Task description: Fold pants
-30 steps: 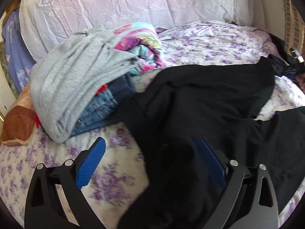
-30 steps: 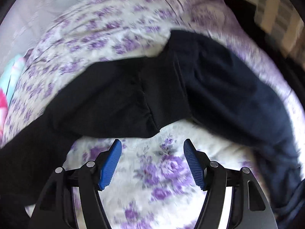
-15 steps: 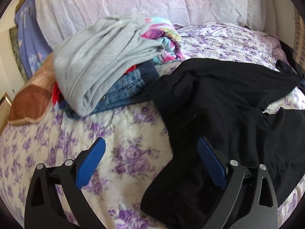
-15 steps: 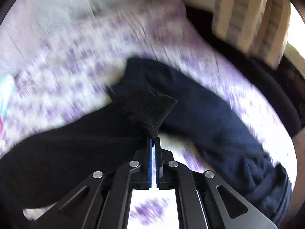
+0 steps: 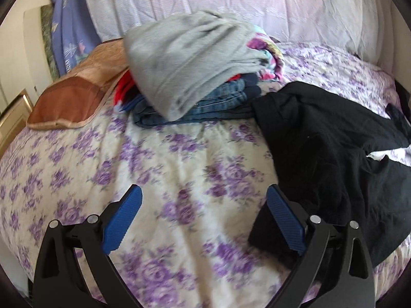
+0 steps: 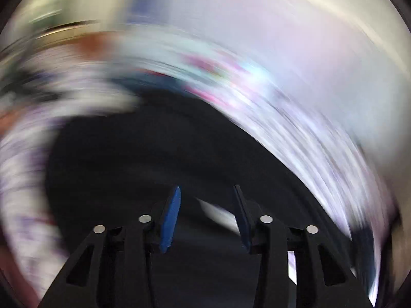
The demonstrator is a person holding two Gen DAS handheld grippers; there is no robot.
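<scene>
The black pants (image 5: pixel 321 148) lie crumpled and bunched on the right of the floral bedspread (image 5: pixel 159 164). Left gripper (image 5: pixel 203 205) is spread wide, nothing pinched. Right gripper (image 6: pixel 205 197) is opening over blurry black fabric.

Clothes stack (image 5: pixel 195 77) on the bed (image 5: pixel 179 169), before the pillows (image 5: pixel 231 2). Pants (image 5: pixel 328 154) lie right of the stack, touching its base; a cushion (image 5: pixel 74 97) lies left, just beside it.
</scene>
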